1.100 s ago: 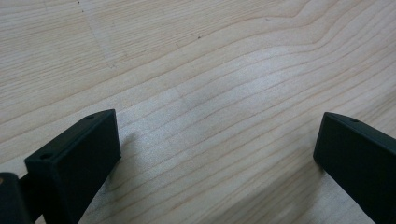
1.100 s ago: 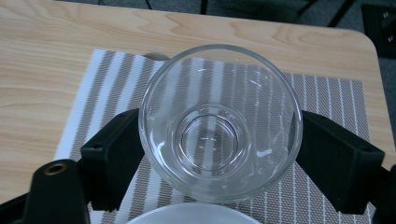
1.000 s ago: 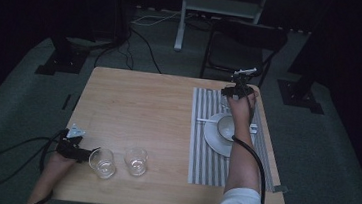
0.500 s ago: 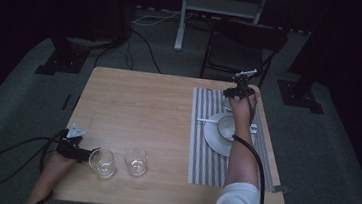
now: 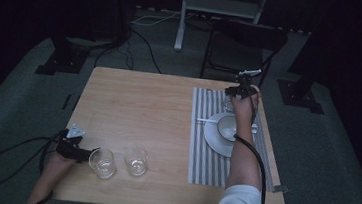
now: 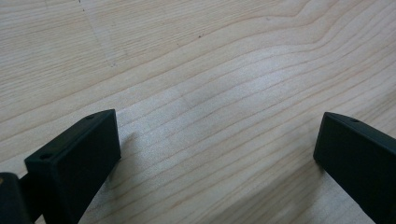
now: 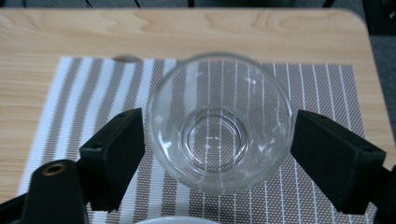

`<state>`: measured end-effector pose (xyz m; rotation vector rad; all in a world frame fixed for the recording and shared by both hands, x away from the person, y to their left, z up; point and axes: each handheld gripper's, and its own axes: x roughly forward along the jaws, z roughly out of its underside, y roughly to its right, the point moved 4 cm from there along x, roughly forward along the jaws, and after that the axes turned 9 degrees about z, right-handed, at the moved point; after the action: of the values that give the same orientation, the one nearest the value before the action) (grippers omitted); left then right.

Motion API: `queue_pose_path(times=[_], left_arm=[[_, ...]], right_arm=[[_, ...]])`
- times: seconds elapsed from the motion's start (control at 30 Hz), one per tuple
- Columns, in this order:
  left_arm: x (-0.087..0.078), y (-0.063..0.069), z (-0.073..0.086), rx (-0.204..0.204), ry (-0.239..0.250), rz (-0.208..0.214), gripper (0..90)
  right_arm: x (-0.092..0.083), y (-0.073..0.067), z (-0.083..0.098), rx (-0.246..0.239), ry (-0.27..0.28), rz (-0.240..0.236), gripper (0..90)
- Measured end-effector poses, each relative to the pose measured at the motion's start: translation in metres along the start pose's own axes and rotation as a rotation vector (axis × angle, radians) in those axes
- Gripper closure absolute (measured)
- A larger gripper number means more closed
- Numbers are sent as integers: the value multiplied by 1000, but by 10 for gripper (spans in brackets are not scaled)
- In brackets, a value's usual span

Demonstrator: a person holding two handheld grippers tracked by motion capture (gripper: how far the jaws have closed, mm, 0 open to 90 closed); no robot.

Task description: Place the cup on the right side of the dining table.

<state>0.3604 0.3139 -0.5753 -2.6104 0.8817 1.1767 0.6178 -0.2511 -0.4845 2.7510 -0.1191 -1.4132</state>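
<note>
At the far end of the striped placemat point(image 5: 205, 157) a clear glass point(image 7: 219, 126) stands upright. My right gripper point(image 7: 217, 135) holds it with one black jaw against each side. From above, that gripper point(image 5: 235, 93) and the glass point(image 5: 228, 103) sit just beyond a white cup point(image 5: 226, 127) on a saucer point(image 5: 214, 138). My left gripper point(image 5: 83, 153) lies low at the table's near left corner, right beside another empty glass point(image 5: 102, 163). Its jaws are wide apart. In its own view the left gripper point(image 6: 217, 140) has bare wood between them.
A second empty glass point(image 5: 136, 159) stands right of the first. A white spoon point(image 5: 206, 119) lies across the placemat by the saucer. A dark chair point(image 5: 239, 47) stands behind the wooden table point(image 5: 138, 103). Cables trail from both grippers.
</note>
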Motion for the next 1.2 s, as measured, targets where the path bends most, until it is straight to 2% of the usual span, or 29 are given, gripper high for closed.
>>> queue_pose_path(times=[0.07, 0.23, 0.8, 0.97, 1.03, 1.2], left_arm=[[0, 0, 0, 0, 0, 0, 9], [0, 0, 0, 0, 0, 0, 9], [0, 0, 0, 0, -1, 0, 9], [0, 0, 0, 0, 0, 0, 9], [0, 0, 0, -1, 1, 0, 9], [0, 0, 0, 0, 0, 0, 9]], right_arm=[[-7, 0, -2, 6, 22, -14, 174], [-15, -8, -2, -26, 37, -21, 173], [-29, -34, 21, -66, 93, -97, 126], [-36, -47, 27, -83, 99, -140, 126], [-38, -52, 29, -90, 100, -138, 126], [-48, -64, 36, -119, 121, -171, 126]])
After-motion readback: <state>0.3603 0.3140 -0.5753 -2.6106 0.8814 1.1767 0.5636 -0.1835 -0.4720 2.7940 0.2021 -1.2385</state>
